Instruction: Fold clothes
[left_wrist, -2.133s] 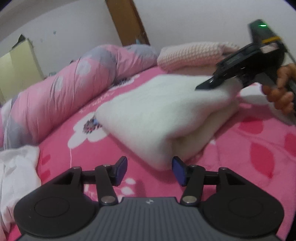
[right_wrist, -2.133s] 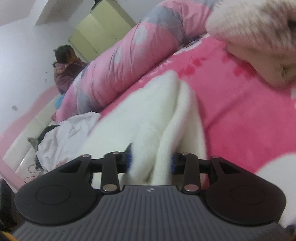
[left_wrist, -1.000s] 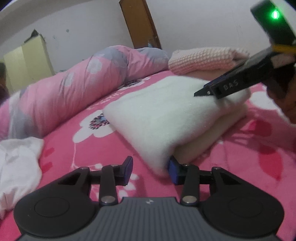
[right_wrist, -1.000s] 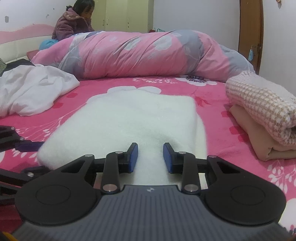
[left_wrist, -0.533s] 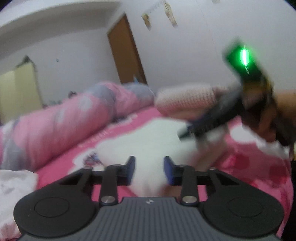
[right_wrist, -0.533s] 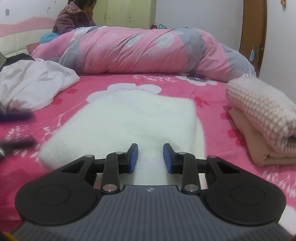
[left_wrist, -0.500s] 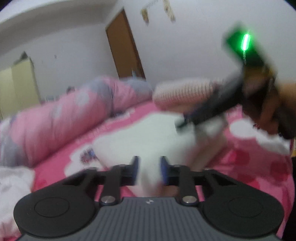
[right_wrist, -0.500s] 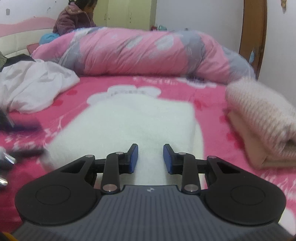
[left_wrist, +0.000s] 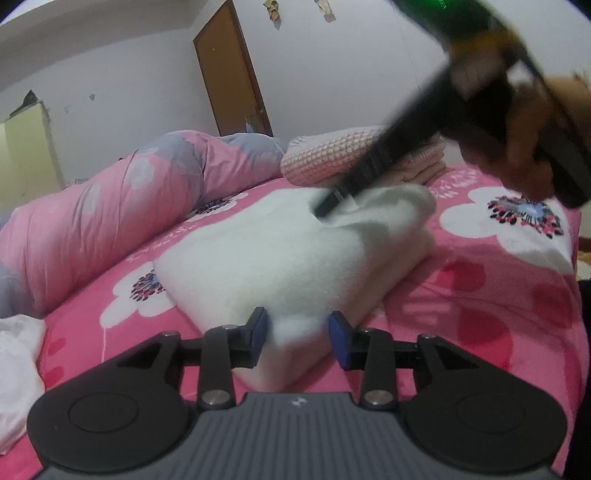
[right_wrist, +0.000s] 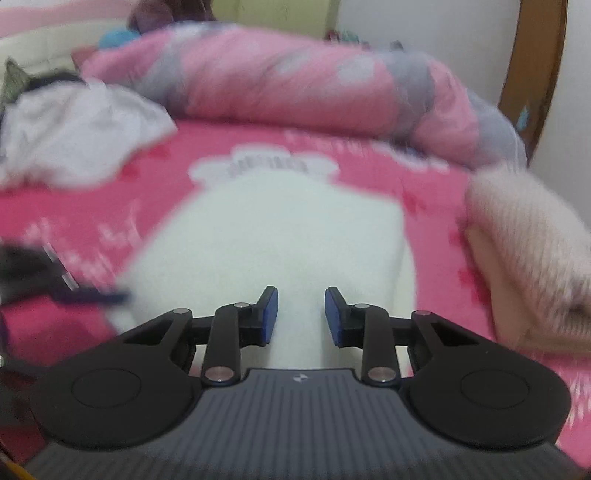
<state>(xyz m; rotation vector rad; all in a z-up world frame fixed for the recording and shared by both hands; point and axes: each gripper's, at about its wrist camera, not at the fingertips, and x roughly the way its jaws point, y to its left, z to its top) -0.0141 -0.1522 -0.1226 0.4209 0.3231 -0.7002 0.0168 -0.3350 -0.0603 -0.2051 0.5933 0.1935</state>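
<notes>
Probably bedroom: bed, quilt, wardrobe.

Right gripper sits low over the white garment, its 2 blue pads parted with fleece showing in the gap. The garment lies folded flat on the pink sheet, a long pale slab running away from the camera. Everything's smeared with motion blur. At the left edge, a dark shape, the left gripper, pokes in at the garment's near corner; whether it touches can't be told. Right side, a pink knit is stacked on a beige fold. Behind, a pink quilt lies rolled across the bed, white clothes heaped far left.
</notes>
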